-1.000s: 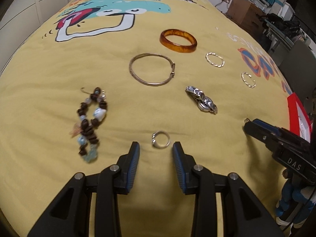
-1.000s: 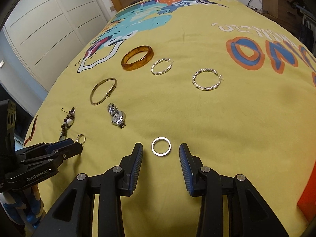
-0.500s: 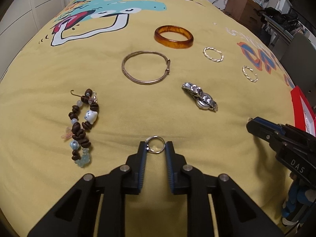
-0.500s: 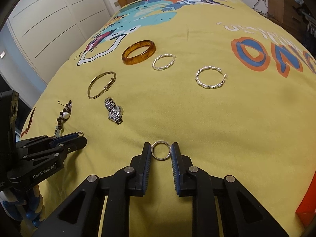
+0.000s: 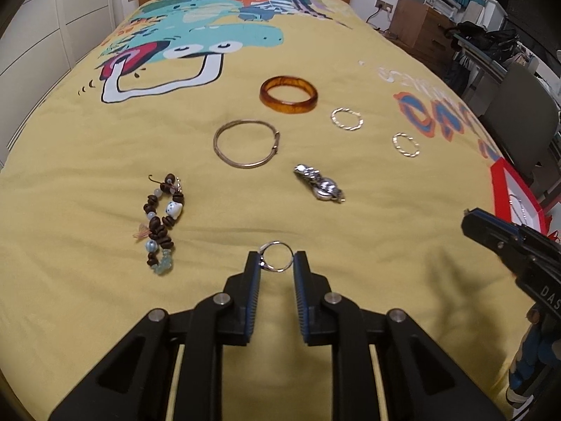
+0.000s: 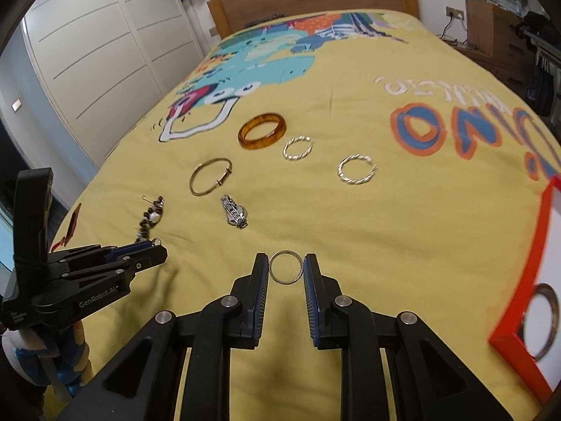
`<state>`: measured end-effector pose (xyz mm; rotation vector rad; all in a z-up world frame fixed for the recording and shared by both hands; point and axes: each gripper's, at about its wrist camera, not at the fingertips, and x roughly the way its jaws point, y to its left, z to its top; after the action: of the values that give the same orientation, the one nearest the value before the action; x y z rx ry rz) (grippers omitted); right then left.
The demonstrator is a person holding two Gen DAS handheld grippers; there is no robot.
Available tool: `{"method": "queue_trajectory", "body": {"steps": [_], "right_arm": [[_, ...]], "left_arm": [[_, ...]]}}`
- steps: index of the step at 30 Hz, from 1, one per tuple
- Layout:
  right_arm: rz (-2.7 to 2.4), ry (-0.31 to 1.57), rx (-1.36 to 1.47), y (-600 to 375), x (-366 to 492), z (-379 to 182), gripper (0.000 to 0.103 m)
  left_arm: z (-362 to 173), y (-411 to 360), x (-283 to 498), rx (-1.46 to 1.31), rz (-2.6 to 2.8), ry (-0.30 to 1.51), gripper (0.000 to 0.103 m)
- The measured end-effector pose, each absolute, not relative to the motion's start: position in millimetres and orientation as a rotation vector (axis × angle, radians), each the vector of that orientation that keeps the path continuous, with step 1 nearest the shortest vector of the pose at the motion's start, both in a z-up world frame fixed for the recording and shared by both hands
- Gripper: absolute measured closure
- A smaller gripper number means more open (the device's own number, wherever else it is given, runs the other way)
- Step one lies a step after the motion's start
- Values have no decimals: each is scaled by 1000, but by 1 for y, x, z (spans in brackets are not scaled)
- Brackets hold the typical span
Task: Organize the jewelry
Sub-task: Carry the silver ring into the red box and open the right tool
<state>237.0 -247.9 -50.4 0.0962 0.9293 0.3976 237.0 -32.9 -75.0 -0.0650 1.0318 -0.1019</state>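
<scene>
Both tools clamped: left tool (image 5: 276, 263) grips ring (image 5: 276, 256), right tool (image 6: 285, 267) band (image 6: 285, 267); tray (image 6: 526, 280) cropped.

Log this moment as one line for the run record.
left hand-held gripper: shut on small ring | right hand-held gripper: shut on plain band | red tray: right | five pieces on bedspread

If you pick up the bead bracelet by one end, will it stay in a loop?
Probably not. The bead bracelet lies bent and uneven on the bedspread, so it likely hangs floppy. Its loose beads may swing and its small hook could snag.
</scene>
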Motion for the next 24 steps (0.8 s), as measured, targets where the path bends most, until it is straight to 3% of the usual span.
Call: {"method": "queue_trajectory", "body": {"steps": [13,24], "right_arm": [[334,843,117,-299,191,-3,83],[225,808,151,-379,164,9,83]], "left_arm": [[-30,-74,207,-10,-151,967,85],[-11,-161,199,48,-284,951,85]]}}
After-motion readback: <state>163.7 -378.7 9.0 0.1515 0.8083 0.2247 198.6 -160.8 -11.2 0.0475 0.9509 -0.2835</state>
